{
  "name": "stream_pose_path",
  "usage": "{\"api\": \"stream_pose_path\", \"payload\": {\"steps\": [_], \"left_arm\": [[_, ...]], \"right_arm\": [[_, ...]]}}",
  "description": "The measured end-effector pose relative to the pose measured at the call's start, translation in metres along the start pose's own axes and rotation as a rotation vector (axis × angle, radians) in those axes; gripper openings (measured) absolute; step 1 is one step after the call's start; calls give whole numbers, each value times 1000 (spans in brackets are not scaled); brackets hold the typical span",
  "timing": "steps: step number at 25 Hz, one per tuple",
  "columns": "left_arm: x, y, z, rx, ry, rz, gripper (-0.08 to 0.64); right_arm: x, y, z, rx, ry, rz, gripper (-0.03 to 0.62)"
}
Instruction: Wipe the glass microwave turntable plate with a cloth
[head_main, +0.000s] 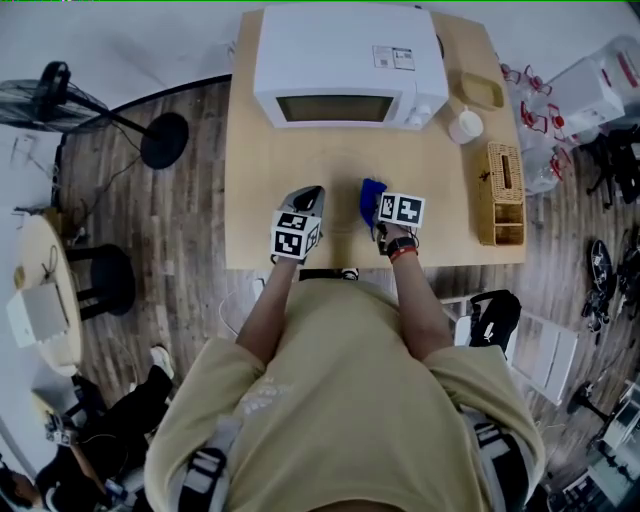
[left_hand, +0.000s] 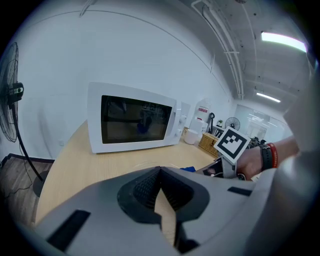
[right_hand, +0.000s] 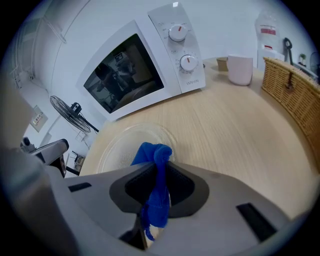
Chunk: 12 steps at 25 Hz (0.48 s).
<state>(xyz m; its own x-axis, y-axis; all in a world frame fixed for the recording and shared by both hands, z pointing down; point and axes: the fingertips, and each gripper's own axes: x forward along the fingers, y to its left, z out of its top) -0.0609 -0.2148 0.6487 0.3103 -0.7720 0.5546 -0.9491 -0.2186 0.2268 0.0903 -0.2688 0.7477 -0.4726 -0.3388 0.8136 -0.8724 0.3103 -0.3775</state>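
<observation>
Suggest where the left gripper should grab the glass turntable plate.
Probably its rim at the left edge, approached low from the left: the plate lies flat on the table, and the right gripper holds the cloth over its near side.

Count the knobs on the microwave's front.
2. Both are on the microwave's control panel, right of the door: the upper knob, and the lower knob directly below it. None appears hidden.
</observation>
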Motion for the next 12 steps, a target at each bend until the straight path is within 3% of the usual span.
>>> {"api": "stream_pose_path", "payload": {"steps": [6,12], "left_arm": [[-3,2,-2,5,-7,-20,18],[-13,21,-5,-29,-24,7,18]], "right_arm": [[-7,0,4,-36,-6,-31,71],[-8,36,12,-82,-8,31,70]]}}
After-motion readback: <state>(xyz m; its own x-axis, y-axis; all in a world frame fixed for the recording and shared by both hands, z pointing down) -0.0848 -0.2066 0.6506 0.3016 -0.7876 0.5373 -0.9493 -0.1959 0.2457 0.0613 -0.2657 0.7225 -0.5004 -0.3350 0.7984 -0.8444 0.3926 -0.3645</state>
